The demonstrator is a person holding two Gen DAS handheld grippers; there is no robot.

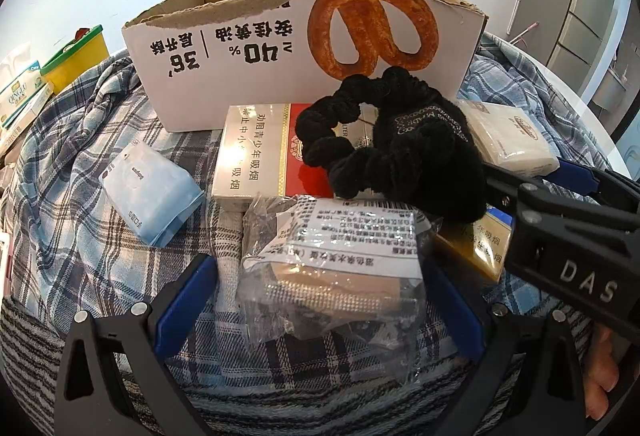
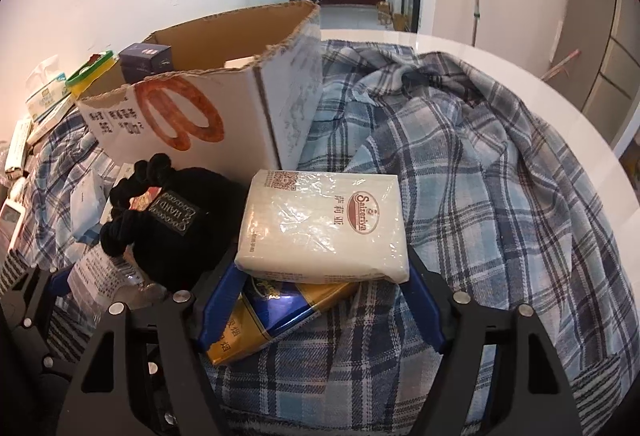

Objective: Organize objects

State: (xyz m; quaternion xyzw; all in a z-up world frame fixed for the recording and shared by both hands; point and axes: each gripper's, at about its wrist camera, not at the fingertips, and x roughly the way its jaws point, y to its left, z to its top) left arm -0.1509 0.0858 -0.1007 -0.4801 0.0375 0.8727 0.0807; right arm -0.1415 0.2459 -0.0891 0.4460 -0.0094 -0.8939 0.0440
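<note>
Left wrist view. My left gripper (image 1: 320, 300) stands with jaws wide, straddling a clear plastic packet (image 1: 336, 272) with a printed label; the blue pads sit either side of it and I see no press on the film. The packet lies on the plaid cloth (image 1: 80, 236) that covers the worktop. Beyond it: a red-and-white carton (image 1: 260, 151), a black scrunchie (image 1: 396, 151) draped over it, a pale blue pouch (image 1: 150, 185) to the left. The open cardboard box (image 1: 304, 47) stands behind them all, well within reach. My right gripper comes in from the right edge.

Right wrist view. My right gripper (image 2: 320, 300) has its jaws either side of a white tissue pack (image 2: 324, 224), which rests on a gold-and-blue carton (image 2: 276, 320). The pads look to meet the pack's near corners, but I cannot tell whether they actually pinch it. The cardboard box sits just behind the pack, up and left.

Step in hand, as I read it: taking up loose items for the box. Next calls for closing firmly on the tissue pack alone, lifting it clear of the carton beneath, then carrying it over the torn rim.
</note>
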